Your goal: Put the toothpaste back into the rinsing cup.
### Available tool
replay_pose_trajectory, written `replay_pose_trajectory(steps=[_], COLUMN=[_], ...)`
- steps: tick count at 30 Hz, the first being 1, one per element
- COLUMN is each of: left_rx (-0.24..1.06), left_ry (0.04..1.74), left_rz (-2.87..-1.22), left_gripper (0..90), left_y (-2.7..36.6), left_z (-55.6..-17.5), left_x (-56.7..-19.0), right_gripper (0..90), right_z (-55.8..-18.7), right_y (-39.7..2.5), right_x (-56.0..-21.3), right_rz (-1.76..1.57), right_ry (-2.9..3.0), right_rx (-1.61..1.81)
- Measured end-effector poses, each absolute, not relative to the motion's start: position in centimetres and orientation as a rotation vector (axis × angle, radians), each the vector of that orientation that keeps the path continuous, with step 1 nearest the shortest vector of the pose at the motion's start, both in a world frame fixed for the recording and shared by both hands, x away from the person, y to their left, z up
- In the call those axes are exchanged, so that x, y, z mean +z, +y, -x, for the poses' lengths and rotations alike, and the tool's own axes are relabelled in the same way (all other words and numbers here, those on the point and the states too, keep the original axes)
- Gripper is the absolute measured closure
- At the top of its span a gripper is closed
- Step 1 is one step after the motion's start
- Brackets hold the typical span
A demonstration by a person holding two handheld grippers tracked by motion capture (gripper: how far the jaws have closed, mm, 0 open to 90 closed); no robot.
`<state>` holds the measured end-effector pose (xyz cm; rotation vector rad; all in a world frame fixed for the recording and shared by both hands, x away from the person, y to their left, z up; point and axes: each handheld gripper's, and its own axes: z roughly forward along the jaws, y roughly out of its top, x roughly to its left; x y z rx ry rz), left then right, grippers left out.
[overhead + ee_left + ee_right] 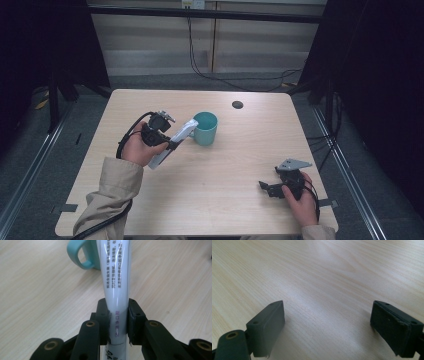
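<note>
1. High view: left tool clamps a white plastic tube, tip at the rim of a teal ceramic mug on the light wooden bench; right tool low near the bench's front right.
2. Left gripper view: jaws pinch the tube, mug behind.
3. Right gripper view: jaws wide apart, empty, over bare bench.

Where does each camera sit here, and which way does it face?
High view: fixed above the person's side, looking forward and down on the table; both forearms, hands, left gripper and right gripper show.
Left gripper view: rides the left gripper, looking along its jaws, shut on the white tube, toward the teal mug.
Right gripper view: rides the right gripper, over bare tabletop; jaws apart.
High and left gripper views share tube and mug.
</note>
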<state>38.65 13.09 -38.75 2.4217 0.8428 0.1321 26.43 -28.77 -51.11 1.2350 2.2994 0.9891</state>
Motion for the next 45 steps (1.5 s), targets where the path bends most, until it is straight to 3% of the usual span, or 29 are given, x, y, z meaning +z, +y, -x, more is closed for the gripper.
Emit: replay_pose_trajectory(steps=[26,45], left_rx=[0.287,0.314], left_ry=[0.902,0.897], left_rz=[-2.146,-2.023], left_gripper=[74.8,74.8], left_y=[13.1,11.9], left_z=[-39.0,-39.7], left_x=[-36.9,-36.4], right_gripper=[11.7,11.7], right_z=[-26.4,-26.4], right_y=[-28.8,-28.8], right_x=[-51.1,-51.1], right_rz=[-1.237,-1.236], right_ry=[2.299,2.299], right_rx=[0.989,0.989])
